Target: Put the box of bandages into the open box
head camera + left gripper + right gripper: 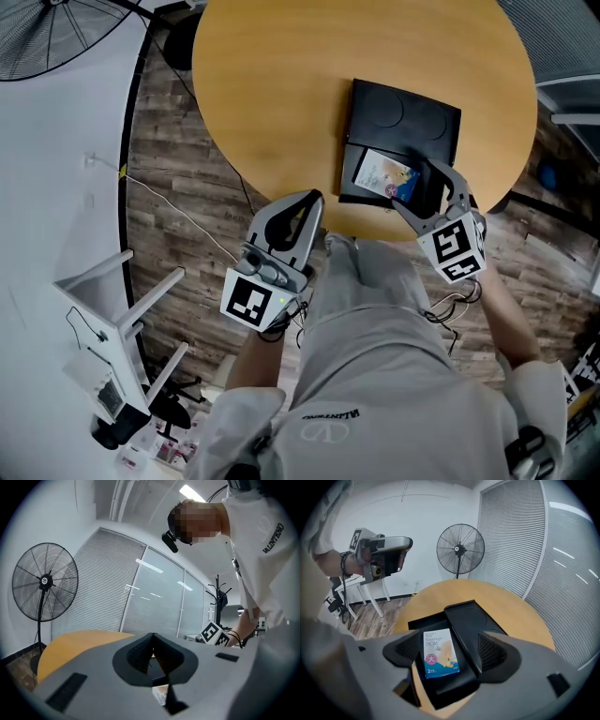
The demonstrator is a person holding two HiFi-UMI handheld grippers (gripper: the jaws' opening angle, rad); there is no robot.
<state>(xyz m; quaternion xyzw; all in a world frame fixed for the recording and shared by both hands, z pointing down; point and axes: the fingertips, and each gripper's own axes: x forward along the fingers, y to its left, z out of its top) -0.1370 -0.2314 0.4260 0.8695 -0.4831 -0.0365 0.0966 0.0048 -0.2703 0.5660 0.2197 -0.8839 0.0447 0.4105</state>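
Right tool (450,651) hovered low over the near edge of the round worktop (281,84), its 2 jaws spread wide and grasping nothing; the right gripper view showed clear gaps on both sides between the pads and the box of bandages (439,652). That box lay flat, printed face up, inside the tray of the open box (468,616), a black case whose lid was folded back on the far side. Whether the lid lay flat or stood propped I could not tell. The head view agreed: box of bandages (384,175) was in the near half of the open box (403,117), and the right tool (433,187) was just beside it on the person's side. Left tool (295,211) was held off the worktop edge, close to the person's body, and took no part. In the left gripper view its jaws met at the tips, so the left tool (152,651) was clenched on nothing. Judgement: the placing step looked finished — the item rested in its target and was let go. What remained was the retreat. The next move called for drawing the right tool up and back toward the person with the jaws kept spread, so that neither pad would drag the light carton out of the tray or catch the tray wall. Closing the lid was not asked for by the task.
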